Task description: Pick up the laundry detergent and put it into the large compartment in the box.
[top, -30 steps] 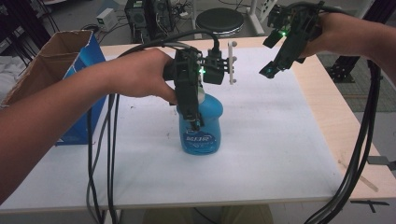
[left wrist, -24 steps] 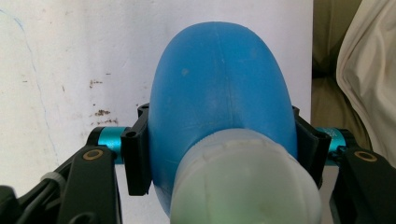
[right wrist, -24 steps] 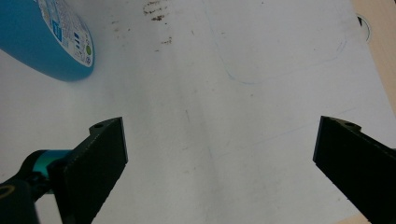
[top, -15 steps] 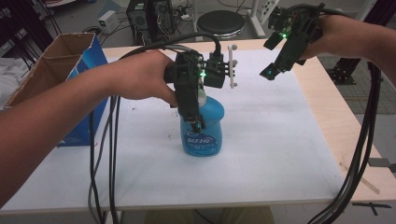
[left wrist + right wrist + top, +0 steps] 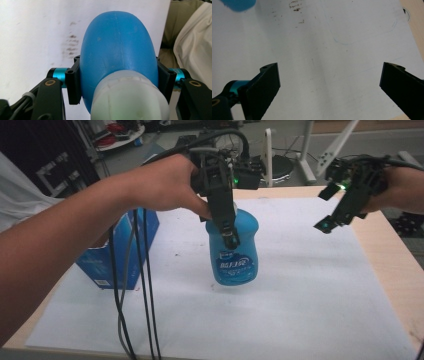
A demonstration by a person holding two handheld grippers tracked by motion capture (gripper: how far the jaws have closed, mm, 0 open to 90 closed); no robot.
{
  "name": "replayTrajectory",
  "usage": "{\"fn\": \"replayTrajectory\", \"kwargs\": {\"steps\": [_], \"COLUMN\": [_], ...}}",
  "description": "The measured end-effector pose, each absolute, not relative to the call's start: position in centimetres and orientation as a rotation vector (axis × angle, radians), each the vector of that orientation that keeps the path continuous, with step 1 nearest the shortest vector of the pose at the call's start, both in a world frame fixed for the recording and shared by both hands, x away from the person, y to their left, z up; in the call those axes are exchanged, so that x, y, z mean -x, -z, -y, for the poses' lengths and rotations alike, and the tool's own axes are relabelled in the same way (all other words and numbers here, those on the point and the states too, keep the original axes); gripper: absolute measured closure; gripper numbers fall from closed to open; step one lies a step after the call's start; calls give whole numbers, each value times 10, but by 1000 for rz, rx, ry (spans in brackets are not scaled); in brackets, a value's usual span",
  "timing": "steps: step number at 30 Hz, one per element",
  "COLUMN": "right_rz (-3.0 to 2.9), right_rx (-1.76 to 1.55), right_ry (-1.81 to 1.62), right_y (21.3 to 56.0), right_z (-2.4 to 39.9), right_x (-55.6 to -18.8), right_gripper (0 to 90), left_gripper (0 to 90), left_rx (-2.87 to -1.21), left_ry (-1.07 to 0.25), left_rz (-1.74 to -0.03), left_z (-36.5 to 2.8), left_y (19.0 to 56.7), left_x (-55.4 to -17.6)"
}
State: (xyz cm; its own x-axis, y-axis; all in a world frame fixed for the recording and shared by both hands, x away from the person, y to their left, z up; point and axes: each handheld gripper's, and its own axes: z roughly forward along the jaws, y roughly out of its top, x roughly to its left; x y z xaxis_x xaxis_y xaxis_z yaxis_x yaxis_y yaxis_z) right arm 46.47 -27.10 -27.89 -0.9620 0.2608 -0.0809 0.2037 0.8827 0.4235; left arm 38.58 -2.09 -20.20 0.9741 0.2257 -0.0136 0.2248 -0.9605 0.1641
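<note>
A blue plastic bottle (image 5: 236,257) with a white label hangs above the white sheet (image 5: 310,290), lifted clear of it. My left gripper (image 5: 231,234) is shut on its shoulder from above. In the left gripper view both black pads (image 5: 73,85) press the sides of the blue body (image 5: 117,50), just below the whitish cap (image 5: 130,100). My right gripper (image 5: 326,209) hovers at the far right of the table, open with nothing between its fingers. In the right gripper view its jaws (image 5: 331,72) stand wide over bare sheet, and the bottle's base (image 5: 238,4) shows at the top left.
A blue carton (image 5: 120,250) stands at the table's left edge. Black cables (image 5: 142,290) trail down from the left hand across the sheet. Bare wooden tabletop (image 5: 395,245) runs along the right. Stands and equipment crowd the floor beyond the far edge.
The left gripper has risen with the bottle, lifting it off the sheet. The right gripper has stayed where it was.
</note>
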Motion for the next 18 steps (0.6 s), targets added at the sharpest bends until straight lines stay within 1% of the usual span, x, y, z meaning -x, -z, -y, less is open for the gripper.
{"fn": "replayTrajectory", "kwargs": {"steps": [1,6,7,10,11,12,13,18], "right_rz": [-2916,-2919,-2919,-2923,-2923,-2923,-2923,-2925], "right_rx": [-361,-363,-363,-364,-364,-359,-359,-357], "right_ry": [-634,-635,-635,-633,-633,-636,-636,-643], "right_y": [279,280,280,282,282,282,282,283], "right_z": [271,270,270,269,269,268,268,267], "right_x": [-465,-466,-466,-468,-468,-469,-469,-470], "right_gripper": [20,20,20,20,20,20,20,20], "left_gripper": [375,375,375,375,375,375,375,375], "left_rx": [-2957,-2934,-2934,-2921,-2921,-2911,-2911,-2861], "left_ry": [-8,-83,-83,-97,-97,-106,-106,-112], "left_rz": [-340,-500,-500,-586,-586,-624,-624,-732], "left_z": [21,-10,-10,-32,-32,-43,-43,-73], "left_y": [202,168,168,148,148,138,138,116], "left_x": [-386,-393,-393,-395,-395,-395,-395,-394]}}
